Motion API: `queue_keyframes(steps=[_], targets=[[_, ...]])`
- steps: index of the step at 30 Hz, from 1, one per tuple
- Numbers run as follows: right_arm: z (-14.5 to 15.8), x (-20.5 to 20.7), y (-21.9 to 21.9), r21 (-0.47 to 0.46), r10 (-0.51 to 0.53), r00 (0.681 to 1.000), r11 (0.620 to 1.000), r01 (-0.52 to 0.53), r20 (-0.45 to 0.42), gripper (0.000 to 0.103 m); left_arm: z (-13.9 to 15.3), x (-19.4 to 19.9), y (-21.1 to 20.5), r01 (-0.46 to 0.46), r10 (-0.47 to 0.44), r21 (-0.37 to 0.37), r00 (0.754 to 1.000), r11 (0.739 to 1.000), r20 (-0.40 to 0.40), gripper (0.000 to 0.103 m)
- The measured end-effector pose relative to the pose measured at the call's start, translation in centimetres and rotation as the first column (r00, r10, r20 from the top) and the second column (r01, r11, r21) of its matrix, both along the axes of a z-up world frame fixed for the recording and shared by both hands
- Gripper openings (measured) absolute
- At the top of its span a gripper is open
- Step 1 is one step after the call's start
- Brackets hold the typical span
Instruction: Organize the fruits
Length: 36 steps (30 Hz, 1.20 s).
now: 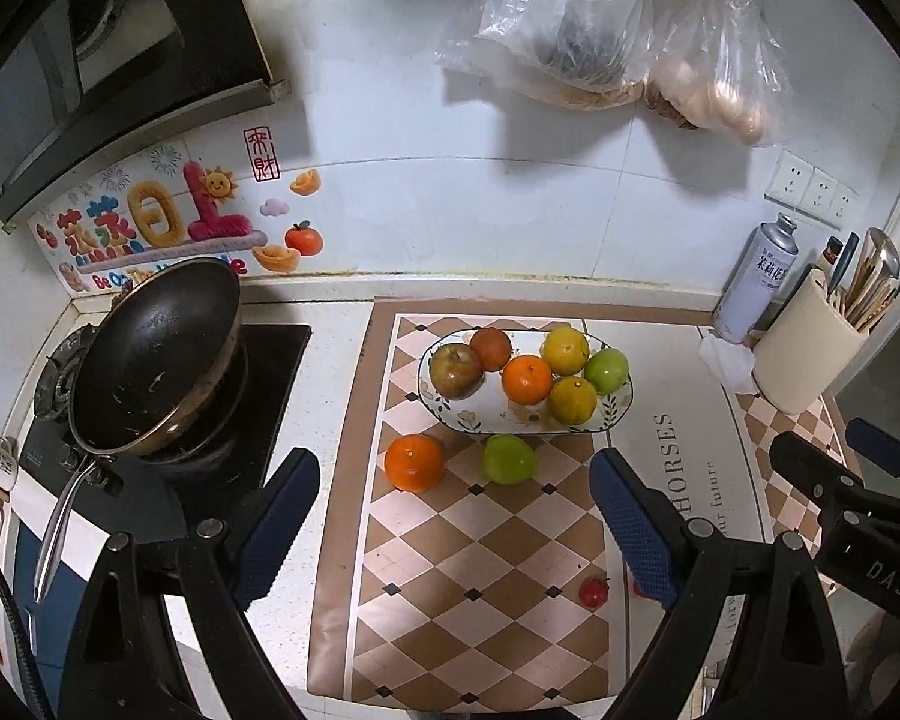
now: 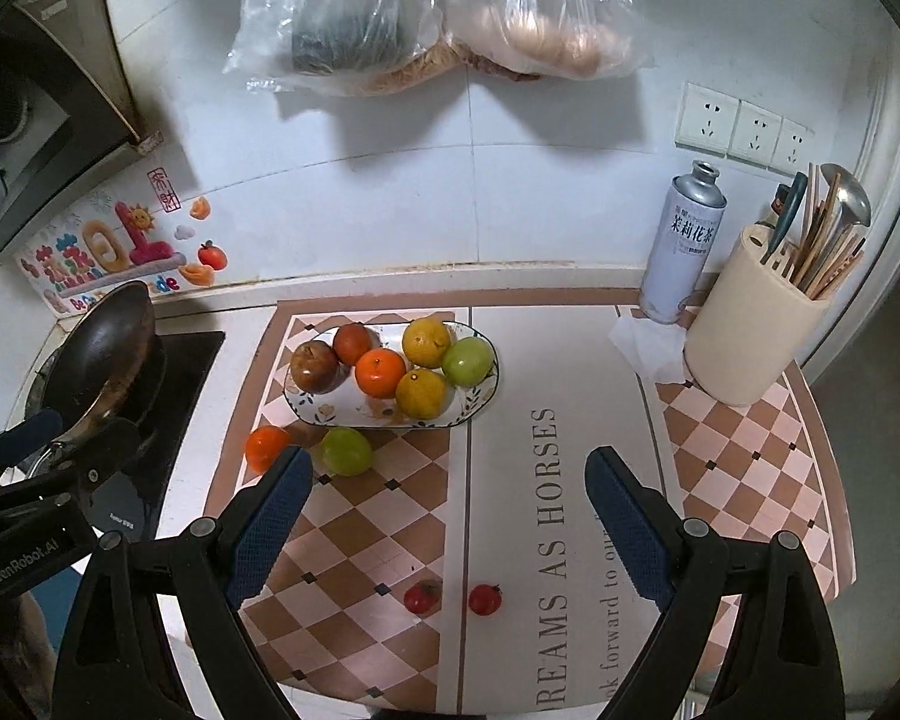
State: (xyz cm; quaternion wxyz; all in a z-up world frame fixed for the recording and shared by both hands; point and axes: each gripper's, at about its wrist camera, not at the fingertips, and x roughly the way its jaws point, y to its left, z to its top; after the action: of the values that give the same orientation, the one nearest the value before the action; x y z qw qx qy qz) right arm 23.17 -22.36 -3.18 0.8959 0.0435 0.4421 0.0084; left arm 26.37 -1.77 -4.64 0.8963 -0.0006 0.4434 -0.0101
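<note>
A patterned oval plate (image 1: pixel 450 408) (image 2: pixel 330 411) on the checked mat holds several fruits: oranges, yellow citrus, a green apple and a reddish apple (image 1: pixel 455 369). In front of the plate lie a loose orange (image 1: pixel 414 462) (image 2: pixel 265 447) and a loose green apple (image 1: pixel 509 459) (image 2: pixel 346 450). Nearer the counter's front edge sit two small red tomatoes (image 2: pixel 423 595) (image 2: pixel 485 599). My left gripper (image 1: pixel 453 492) hangs open and empty above the mat, short of the loose fruit. My right gripper (image 2: pixel 449 489) is also open and empty, above the mat's lettered strip.
A dark frying pan (image 1: pixel 150 354) rests on the stove at the left. At the back right stand a spray can (image 2: pixel 684 240), a cream utensil holder (image 2: pixel 750 324) and a crumpled tissue (image 2: pixel 648 342). Plastic bags (image 2: pixel 438 12) hang on the tiled wall.
</note>
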Motion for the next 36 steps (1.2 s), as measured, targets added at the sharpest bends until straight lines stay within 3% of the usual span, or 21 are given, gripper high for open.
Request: queue_keyframes(steps=[7,8,9,11,20,28,35,36], targets=[[-0.7,1.1,-0.1,0.023,-0.009,1.0,1.0,0.009,-0.003,0.096,-0.2,0.7,0.2,-0.022,0.022,0.013,1.0,1.0,0.01,0.092],[-0.9,1.4,-0.2,0.027,-0.008,1.0,1.0,0.008,-0.008,0.097,-0.4,0.9,0.2,-0.025,0.025,0.018,1.0,1.0,0.003,0.094],[-1.4,1.9,-0.2,0.032,-0.004,1.0,0.999,0.004,-0.016,0.097,-0.7,1.3,0.2,-0.029,0.03,0.026,1.0,0.999,-0.008,0.102],[-2.5,2.8,-0.2,0.034,0.002,0.999,0.999,0.0,-0.036,0.097,-1.5,2.0,0.4,-0.039,0.04,0.039,0.999,0.998,-0.021,0.103],[-12.4,9.1,1.7,0.129,0.076,0.976,0.99,-0.05,-0.205,0.097,-7.7,6.0,3.0,-0.144,0.163,0.166,0.98,0.976,-0.112,0.103],[-22.1,15.2,5.8,0.237,0.159,0.924,0.968,-0.078,-0.347,0.096,-14.0,9.6,6.8,-0.228,0.282,0.233,0.931,0.945,-0.231,0.103],[-28.3,18.0,9.8,0.267,0.223,0.87,0.957,-0.11,-0.44,0.085,-17.8,11.7,9.0,-0.275,0.308,0.14,0.877,0.951,-0.369,0.103],[-29.3,18.2,10.4,0.282,0.24,0.86,0.952,-0.118,-0.45,0.077,-18.3,12.0,9.1,-0.28,0.301,0.112,0.87,0.953,-0.39,0.103]])
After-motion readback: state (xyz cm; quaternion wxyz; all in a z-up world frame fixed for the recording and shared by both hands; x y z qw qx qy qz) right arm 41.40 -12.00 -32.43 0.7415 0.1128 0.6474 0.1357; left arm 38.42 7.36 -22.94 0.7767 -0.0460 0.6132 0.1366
